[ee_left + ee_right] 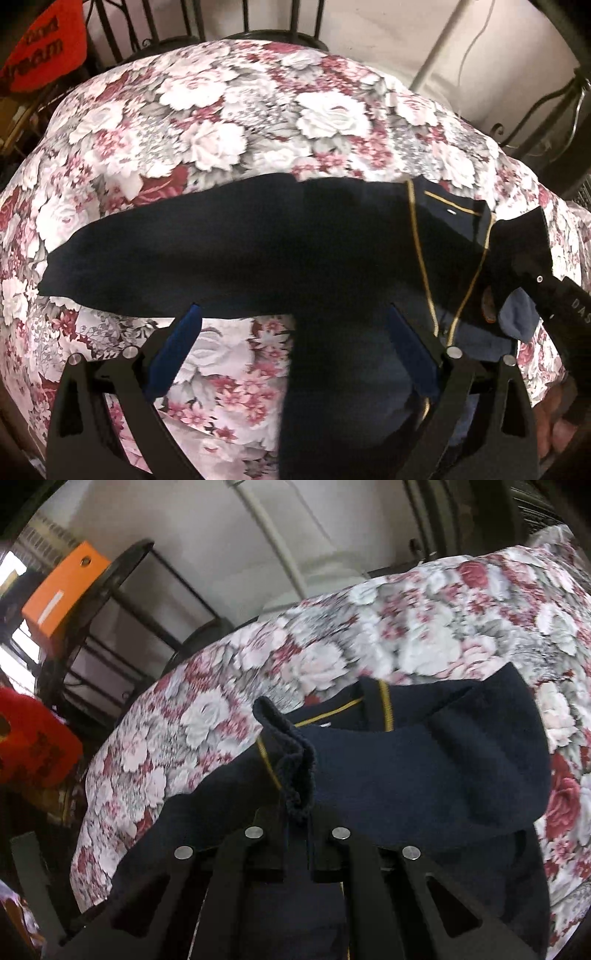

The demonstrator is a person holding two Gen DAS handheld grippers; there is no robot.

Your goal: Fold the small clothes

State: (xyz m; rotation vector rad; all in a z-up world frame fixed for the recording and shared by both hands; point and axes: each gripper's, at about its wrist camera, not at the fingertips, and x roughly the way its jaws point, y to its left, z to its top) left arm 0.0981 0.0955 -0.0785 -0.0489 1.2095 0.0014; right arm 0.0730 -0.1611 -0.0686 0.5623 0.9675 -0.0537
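Left wrist view: a dark navy jacket with a gold zip lies spread across a desk covered by a floral cloth, one sleeve stretched away from the zip. The left claw hovers above the jacket's near edge, its blue-padded jaws standing wide apart with nothing between them.

At the jacket's zip side, the right claw is pinched tight on a ribbed cuff or hem, a fold of knit standing up out of its closed jaws and the cloth around it drawn up off the desk. In the right wrist view the jacket bunches toward that grip.

By its looks the garment is soft, light and limp, likely to sag and crease wherever it is not supported; the thicker ribbed edges and seams probably give the surest hold. A second grip by the free claw on the opposite hem or sleeve end would likely keep the fold even.

An orange box sits on a black shelf beyond the desk.
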